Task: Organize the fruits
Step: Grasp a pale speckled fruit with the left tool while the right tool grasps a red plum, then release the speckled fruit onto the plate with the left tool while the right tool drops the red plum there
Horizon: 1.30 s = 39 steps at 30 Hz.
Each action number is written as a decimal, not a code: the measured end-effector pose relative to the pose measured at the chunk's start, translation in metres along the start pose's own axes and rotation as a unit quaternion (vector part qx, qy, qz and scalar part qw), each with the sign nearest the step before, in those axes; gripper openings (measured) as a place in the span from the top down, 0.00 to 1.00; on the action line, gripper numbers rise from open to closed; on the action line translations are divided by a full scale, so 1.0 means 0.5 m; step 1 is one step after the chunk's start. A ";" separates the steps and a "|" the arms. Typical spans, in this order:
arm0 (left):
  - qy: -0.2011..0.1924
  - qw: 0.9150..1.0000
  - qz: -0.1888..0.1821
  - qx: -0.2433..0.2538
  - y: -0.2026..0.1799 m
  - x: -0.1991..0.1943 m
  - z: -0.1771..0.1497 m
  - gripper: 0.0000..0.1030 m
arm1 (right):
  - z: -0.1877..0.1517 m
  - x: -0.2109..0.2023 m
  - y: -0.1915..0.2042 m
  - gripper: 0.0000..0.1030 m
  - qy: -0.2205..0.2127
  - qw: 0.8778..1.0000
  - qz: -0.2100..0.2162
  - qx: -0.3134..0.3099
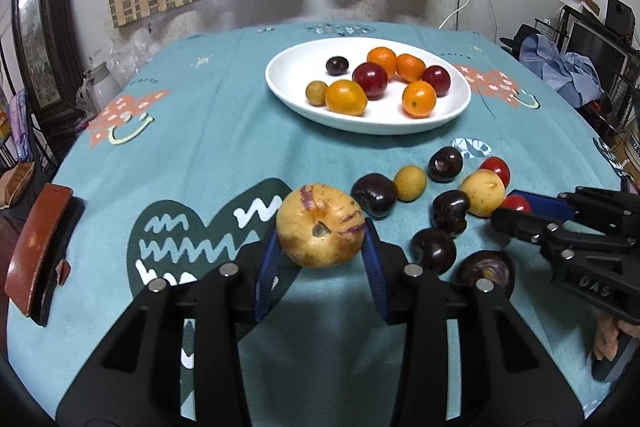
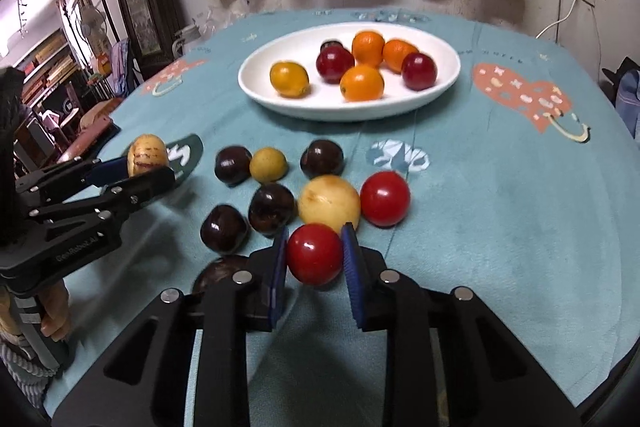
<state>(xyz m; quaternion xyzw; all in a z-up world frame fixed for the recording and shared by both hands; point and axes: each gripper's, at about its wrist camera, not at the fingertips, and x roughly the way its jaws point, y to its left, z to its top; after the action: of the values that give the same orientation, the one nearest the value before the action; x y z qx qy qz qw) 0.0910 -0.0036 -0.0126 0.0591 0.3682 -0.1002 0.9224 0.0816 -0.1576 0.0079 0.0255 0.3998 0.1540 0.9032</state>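
Note:
My left gripper (image 1: 321, 227) is shut on a yellow, purple-streaked melon-like fruit (image 1: 320, 225), its blue pads pressing both sides just above the teal tablecloth. My right gripper (image 2: 314, 254) is shut on a red cherry tomato (image 2: 314, 254); from the left wrist view it reaches in at the right (image 1: 516, 205). A white oval plate (image 1: 288, 67) behind holds oranges, red plums, a dark plum and a small yellow fruit. Loose on the cloth lie several dark plums (image 2: 273, 209), a pale yellow fruit (image 2: 329, 205), a small yellow one (image 2: 268, 165) and another red tomato (image 2: 385, 198).
A brown leather case (image 1: 38, 251) lies at the table's left edge. A dark round fruit (image 1: 486, 269) sits close under the right gripper. Curtain and wall stand behind the table; furniture and clutter crowd both sides. A hand (image 1: 608, 341) holds the right gripper's handle.

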 end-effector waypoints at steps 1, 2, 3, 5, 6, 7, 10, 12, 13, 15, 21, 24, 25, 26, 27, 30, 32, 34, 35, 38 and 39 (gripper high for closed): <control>-0.004 1.000 0.002 0.001 -0.002 -0.004 0.002 0.61 | 0.005 -0.009 0.000 0.74 -0.008 1.000 0.000 0.001; -0.008 1.000 0.004 0.003 -0.002 -0.008 0.005 0.61 | 0.012 -0.023 0.000 0.74 -0.020 1.000 0.001 0.001; -0.009 1.000 0.003 0.003 -0.003 -0.011 0.013 0.61 | 0.023 -0.042 -0.001 0.74 -0.034 0.999 0.000 0.003; -0.005 1.000 -0.011 0.001 -0.002 -0.009 0.040 0.61 | 0.053 -0.063 -0.006 0.74 -0.052 0.999 -0.004 0.007; -0.004 1.000 -0.012 0.000 -0.002 -0.006 0.051 0.61 | 0.080 -0.073 -0.011 0.74 -0.064 0.998 -0.008 0.009; -0.003 1.000 -0.012 0.000 -0.002 0.001 0.075 0.61 | 0.106 -0.077 -0.019 0.74 -0.070 0.997 -0.011 0.012; -0.007 1.000 -0.010 0.001 -0.006 0.031 0.146 0.61 | 0.171 -0.065 -0.042 0.74 -0.082 0.996 -0.017 0.024; -0.009 1.000 -0.013 -0.003 -0.010 0.064 0.190 0.61 | 0.201 -0.033 -0.058 0.74 -0.080 0.996 -0.018 0.033; -0.008 1.000 -0.014 -0.006 -0.011 0.080 0.203 0.61 | 0.212 -0.009 -0.066 0.74 -0.076 0.996 -0.017 0.042; -0.003 1.000 -0.019 -0.012 -0.012 0.123 0.228 0.61 | 0.227 0.042 -0.072 0.74 -0.064 0.997 -0.010 0.049; 0.019 0.999 -0.023 -0.038 0.012 0.224 0.274 0.60 | 0.264 0.131 -0.081 0.74 -0.053 0.997 -0.034 0.039; 0.027 0.998 -0.025 -0.043 0.024 0.252 0.290 0.60 | 0.277 0.151 -0.088 0.73 -0.048 0.997 -0.042 0.040; 0.027 0.998 -0.027 -0.043 0.025 0.253 0.290 0.59 | 0.277 0.153 -0.089 0.73 -0.048 0.997 -0.039 0.040; 0.026 0.998 -0.033 -0.042 0.025 0.253 0.288 0.59 | 0.276 0.153 -0.090 0.73 -0.050 0.997 -0.038 0.038; 0.025 0.998 -0.037 -0.040 0.024 0.250 0.287 0.56 | 0.274 0.152 -0.088 0.73 -0.051 0.997 -0.040 0.036; 0.014 0.999 -0.028 -0.033 0.019 0.227 0.281 0.48 | 0.271 0.137 -0.082 0.73 -0.048 0.997 -0.045 0.034; 0.010 0.999 -0.023 -0.030 0.014 0.207 0.276 0.47 | 0.273 0.127 -0.075 0.56 -0.045 0.997 -0.051 0.031; 0.010 0.999 -0.017 -0.032 0.013 0.190 0.268 0.47 | 0.272 0.112 -0.065 0.41 -0.055 0.996 -0.064 0.023; 0.013 0.999 -0.017 -0.038 0.017 0.180 0.260 0.47 | 0.271 0.107 -0.062 0.41 -0.060 0.996 -0.067 0.019; 0.020 0.998 -0.015 -0.051 0.030 0.147 0.230 0.47 | 0.263 0.076 -0.062 0.41 -0.064 0.996 -0.055 0.031; 0.019 0.998 -0.013 -0.053 0.034 0.131 0.217 0.47 | 0.256 0.057 -0.062 0.41 -0.071 0.996 -0.043 0.040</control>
<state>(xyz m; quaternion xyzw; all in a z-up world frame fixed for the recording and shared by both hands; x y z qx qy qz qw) 0.2136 -0.0161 0.0209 0.0070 0.3913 -0.0914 0.9157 0.2009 -0.1685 0.0691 0.0552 0.3409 0.0971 0.9335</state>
